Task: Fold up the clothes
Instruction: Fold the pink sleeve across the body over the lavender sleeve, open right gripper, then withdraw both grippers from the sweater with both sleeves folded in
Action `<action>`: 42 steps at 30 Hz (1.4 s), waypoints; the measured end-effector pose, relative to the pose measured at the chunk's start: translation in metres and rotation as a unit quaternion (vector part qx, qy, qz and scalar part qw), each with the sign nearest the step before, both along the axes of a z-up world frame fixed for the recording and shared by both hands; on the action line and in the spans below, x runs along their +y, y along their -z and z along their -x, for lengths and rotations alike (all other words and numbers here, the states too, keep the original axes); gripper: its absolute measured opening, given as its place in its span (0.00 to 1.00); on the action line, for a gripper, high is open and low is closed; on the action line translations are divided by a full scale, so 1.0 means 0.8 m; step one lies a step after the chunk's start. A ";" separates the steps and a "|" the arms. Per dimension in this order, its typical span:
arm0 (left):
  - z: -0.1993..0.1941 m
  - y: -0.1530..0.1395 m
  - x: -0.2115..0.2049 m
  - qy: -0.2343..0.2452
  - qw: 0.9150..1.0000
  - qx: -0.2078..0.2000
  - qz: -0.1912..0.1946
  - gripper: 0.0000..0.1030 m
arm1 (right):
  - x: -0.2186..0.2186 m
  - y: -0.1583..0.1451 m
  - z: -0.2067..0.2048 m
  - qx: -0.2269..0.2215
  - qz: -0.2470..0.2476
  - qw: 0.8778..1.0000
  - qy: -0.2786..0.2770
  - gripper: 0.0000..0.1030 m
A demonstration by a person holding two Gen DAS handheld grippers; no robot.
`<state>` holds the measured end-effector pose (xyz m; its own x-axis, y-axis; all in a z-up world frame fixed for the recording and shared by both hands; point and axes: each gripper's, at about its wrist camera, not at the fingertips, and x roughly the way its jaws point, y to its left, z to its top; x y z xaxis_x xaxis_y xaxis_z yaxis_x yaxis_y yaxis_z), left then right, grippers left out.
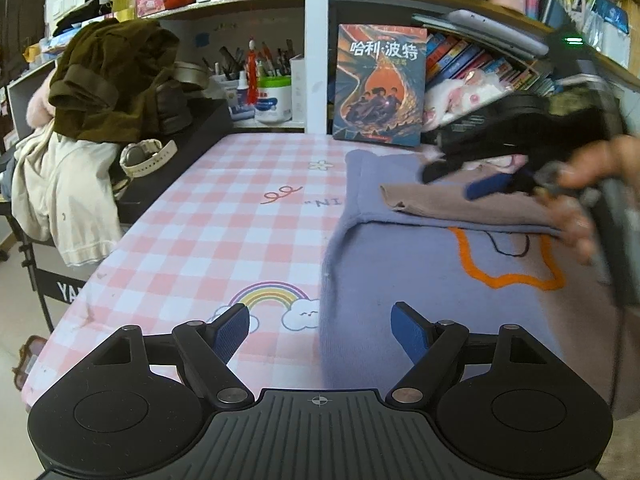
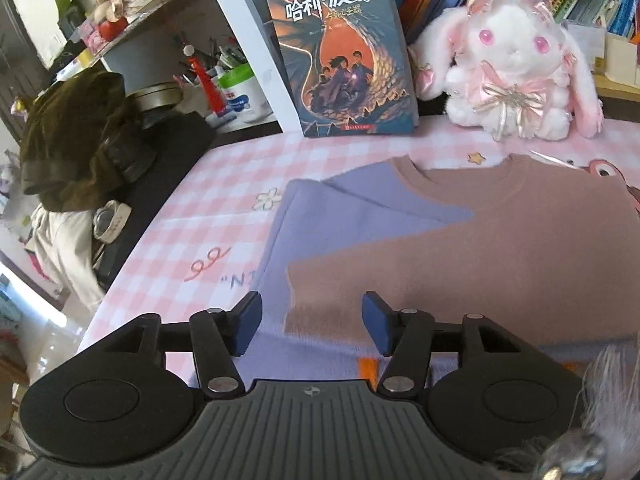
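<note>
The two-coloured sweater is lying flat on the checked table cover, just in front of the standing book. Both the left gripper and the right gripper are hovering spread wide, holding nothing (probably lining up on the folded sleeve's edge).

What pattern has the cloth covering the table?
Pink-and-white checked tablecloth with small cartoon prints, clearest in the left wrist view.

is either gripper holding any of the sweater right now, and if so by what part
Neither. The left gripper and right gripper are both open with nothing between the pads, above the purple-and-brown sweater.
</note>
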<state>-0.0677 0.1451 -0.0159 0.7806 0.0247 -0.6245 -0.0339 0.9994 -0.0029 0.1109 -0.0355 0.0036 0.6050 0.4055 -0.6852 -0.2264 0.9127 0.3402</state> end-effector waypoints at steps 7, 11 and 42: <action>-0.017 0.004 0.009 -0.013 1.000 0.005 0.009 0.78 | -0.072 -0.007 0.058 -0.009 0.052 0.998 0.035 0.55; -0.032 0.011 -0.003 0.002 1.000 0.014 0.016 0.78 | -0.128 0.007 0.113 0.005 0.080 0.991 0.106 0.55; 0.081 0.004 -0.181 0.157 0.986 0.038 -0.032 0.78 | -0.257 0.026 0.339 0.019 0.119 0.976 0.181 0.67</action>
